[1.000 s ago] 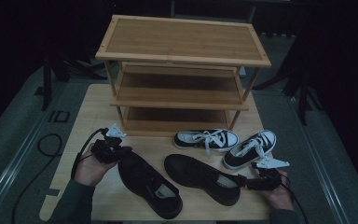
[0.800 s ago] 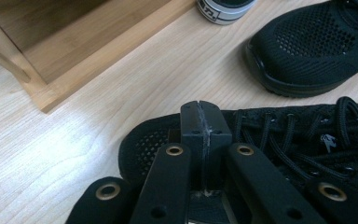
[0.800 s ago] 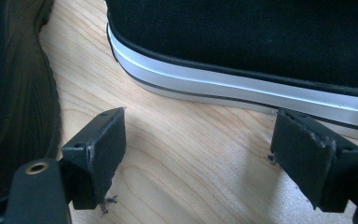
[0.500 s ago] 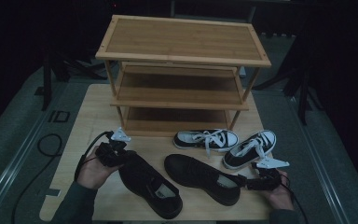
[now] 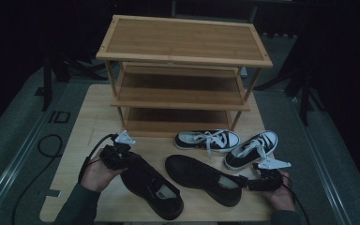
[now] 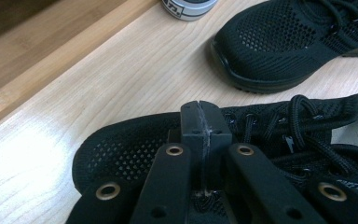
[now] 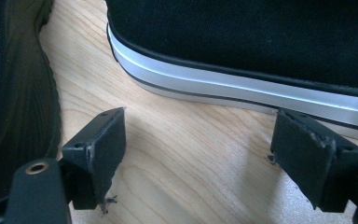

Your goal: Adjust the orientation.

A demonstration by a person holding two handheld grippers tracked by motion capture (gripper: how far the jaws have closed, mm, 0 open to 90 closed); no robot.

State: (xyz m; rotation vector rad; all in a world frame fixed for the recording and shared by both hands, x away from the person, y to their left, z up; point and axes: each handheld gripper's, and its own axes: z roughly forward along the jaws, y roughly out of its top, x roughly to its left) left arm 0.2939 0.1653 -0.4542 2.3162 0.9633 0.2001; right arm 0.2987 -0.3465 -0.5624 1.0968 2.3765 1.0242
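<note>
A: The left gripper has slid in over the toe of the left black shoe, in front of the rack, jaws pressed together.
B: Holding it?
A: Unclear, so no lift yet. The right gripper gapes empty by the sneaker.

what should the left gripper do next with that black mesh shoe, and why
Probably open the left gripper before anything else. Its jaws are pressed shut with nothing between them, hovering over the toe of the black mesh shoe. It cannot take hold of the shoe for the empty bamboo rack until they part.
</note>
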